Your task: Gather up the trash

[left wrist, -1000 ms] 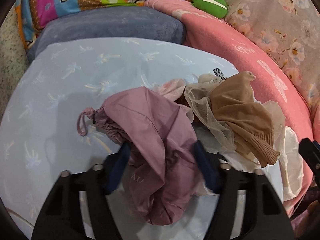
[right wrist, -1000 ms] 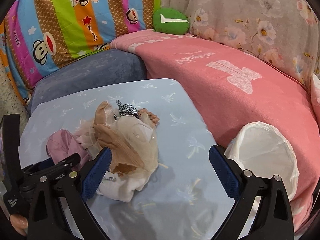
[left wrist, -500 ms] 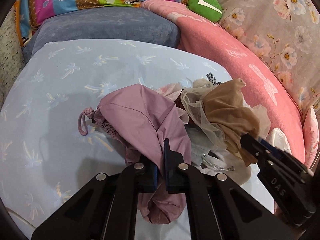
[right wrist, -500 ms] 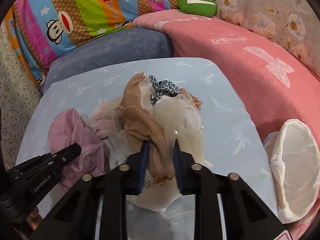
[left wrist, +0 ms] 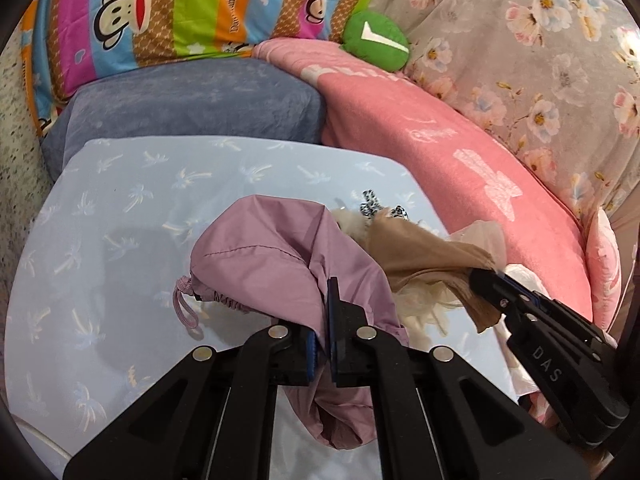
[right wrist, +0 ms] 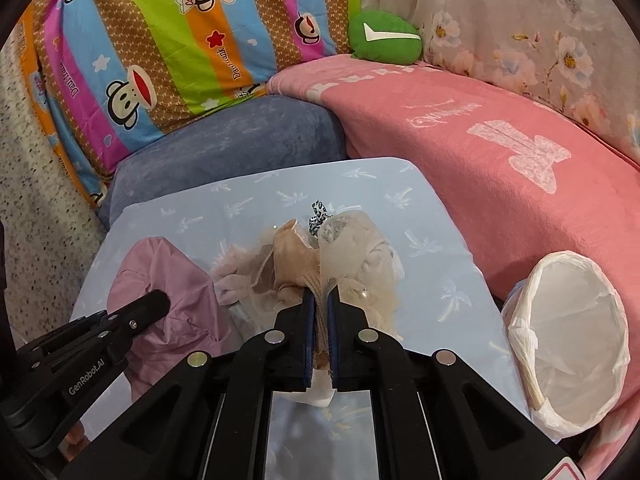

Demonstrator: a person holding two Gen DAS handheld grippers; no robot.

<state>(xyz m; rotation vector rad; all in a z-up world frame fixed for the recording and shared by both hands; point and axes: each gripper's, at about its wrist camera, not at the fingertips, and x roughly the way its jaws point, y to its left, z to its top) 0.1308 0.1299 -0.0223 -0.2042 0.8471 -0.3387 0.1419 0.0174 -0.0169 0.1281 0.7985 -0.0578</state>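
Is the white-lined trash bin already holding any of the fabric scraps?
No, the right wrist view shows the trash bin with only its bare white liner inside, while the right gripper is shut on the tan stocking.

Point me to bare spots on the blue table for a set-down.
Free: far-left blue tablecloth between the purple pouch and grey cushion; also the right strip between the tan fabric pile and lined bin. Middle is crowded: both grippers clamp cloth there.
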